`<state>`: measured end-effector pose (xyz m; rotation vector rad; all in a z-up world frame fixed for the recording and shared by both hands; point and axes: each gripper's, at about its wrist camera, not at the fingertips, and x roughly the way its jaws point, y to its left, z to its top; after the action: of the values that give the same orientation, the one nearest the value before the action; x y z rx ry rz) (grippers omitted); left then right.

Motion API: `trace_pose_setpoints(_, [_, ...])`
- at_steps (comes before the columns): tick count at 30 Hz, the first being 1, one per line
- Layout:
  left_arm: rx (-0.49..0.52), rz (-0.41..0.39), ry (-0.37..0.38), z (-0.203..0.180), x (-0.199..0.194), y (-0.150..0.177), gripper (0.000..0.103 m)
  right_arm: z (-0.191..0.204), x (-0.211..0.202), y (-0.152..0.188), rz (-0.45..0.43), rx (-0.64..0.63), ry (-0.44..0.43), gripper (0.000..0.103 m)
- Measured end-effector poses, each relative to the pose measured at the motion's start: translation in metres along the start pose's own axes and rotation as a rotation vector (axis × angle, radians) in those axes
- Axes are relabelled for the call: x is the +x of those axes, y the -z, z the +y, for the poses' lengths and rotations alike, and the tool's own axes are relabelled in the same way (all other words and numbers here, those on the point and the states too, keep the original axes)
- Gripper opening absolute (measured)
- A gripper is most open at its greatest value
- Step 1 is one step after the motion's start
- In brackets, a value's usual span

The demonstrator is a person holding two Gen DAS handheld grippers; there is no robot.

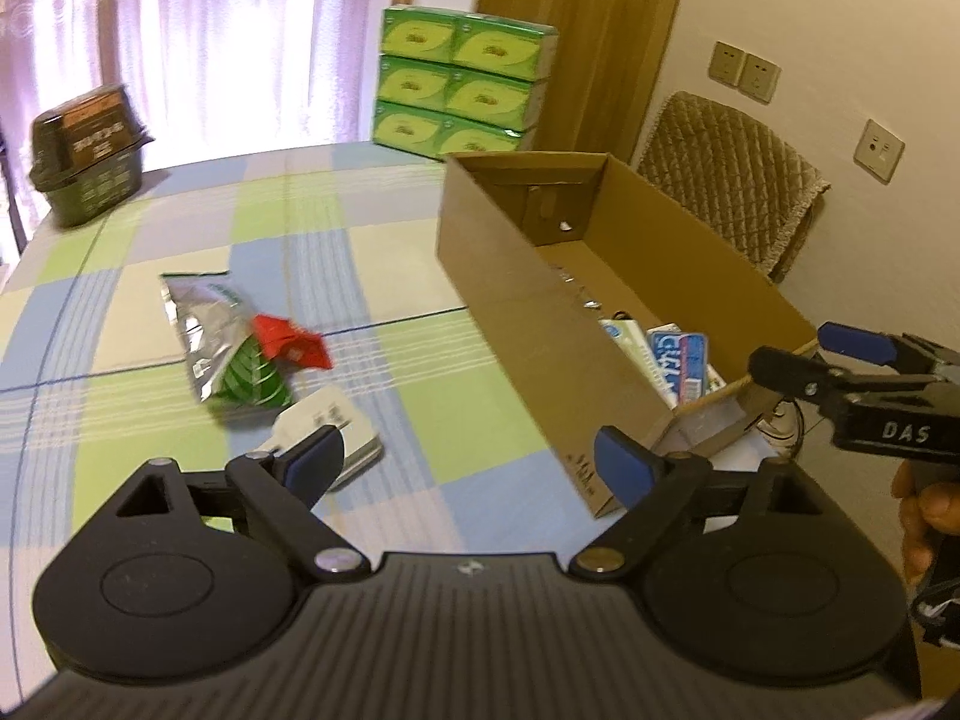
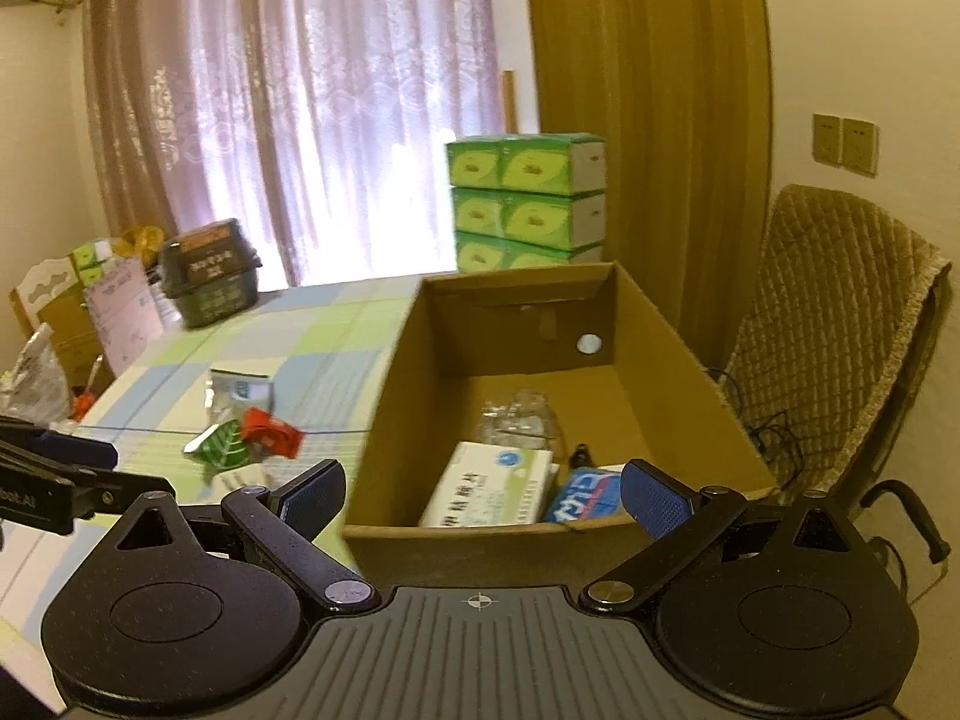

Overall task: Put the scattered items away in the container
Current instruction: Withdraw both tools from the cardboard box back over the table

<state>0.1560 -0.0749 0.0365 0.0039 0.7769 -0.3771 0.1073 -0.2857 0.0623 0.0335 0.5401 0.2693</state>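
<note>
Matt brown cardboard is being shown by the box (image 2: 390, 396); crinkled glossy foil by the pouch (image 1: 207, 324); woven checked cloth by the tablecloth (image 1: 372, 252); quilted fabric by the chair (image 2: 840, 312).

Daylight enters through the sheer pinkish curtains (image 1: 198, 42) at 11 o'clock in the left wrist view and at 12 o'clock in the right wrist view (image 2: 336, 138), where the fabric is blown out to near white. The checked green, blue and cream tablecloth (image 1: 372, 276) catches a pale glare near the window. The open brown cardboard box (image 2: 522, 312) is dim inside, its near wall in shadow. Both views carry a warm yellowish cast and mild motion blur; the silver and green foil packet (image 1: 222, 336) is smeared. Fisheye bending curves the wall and door lines toward the edges, and the corners fall to black.
</note>
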Motion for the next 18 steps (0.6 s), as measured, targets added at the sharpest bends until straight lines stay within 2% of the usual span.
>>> trace_pose_setpoints(5, [-0.039,0.008,-0.038,0.023,-0.016,0.018,0.093,0.024,-0.003,-0.001,-0.006,-0.025,-0.043,0.103])
trace_pose_setpoints(9, [-0.059,0.002,-0.090,0.044,-0.031,0.033,0.100,0.045,-0.003,-0.001,-0.006,-0.051,-0.080,0.103])
trace_pose_setpoints(18, [-0.119,0.032,-0.210,0.095,-0.053,0.065,0.101,0.093,0.006,0.006,0.025,-0.128,-0.161,0.103])
